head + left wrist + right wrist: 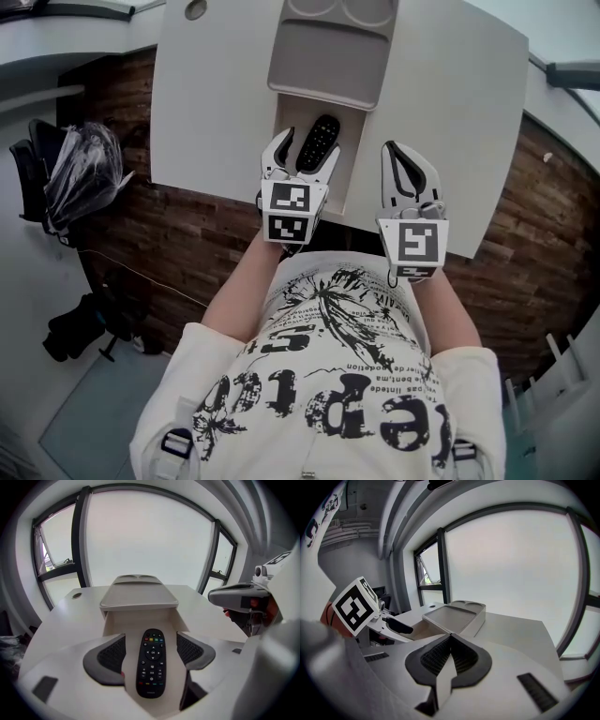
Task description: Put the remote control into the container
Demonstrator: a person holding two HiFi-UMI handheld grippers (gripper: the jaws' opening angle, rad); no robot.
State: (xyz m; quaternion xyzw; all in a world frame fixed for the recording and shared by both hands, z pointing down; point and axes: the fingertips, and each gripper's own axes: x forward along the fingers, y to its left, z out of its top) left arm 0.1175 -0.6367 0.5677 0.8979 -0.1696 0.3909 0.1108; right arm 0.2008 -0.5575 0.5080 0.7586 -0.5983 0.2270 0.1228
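Observation:
The black remote control (317,142) (151,663) lies flat on the floor of the beige container's (351,164) open compartment, buttons up. My left gripper (305,152) (151,641) is open, one jaw on each side of the remote, and a gap shows between each pad and the remote. The container's tray-like lid (328,56) (138,597) sits just beyond the open compartment. To the right of the container my right gripper (399,157) (449,641) hangs over the white table (216,112), shut with nothing between its pads.
The table has a round cable hole (195,9) at its far left corner. Its near edge runs just under both grippers. Black bags (84,169) lie on the floor to the left. Large windows stand beyond the table.

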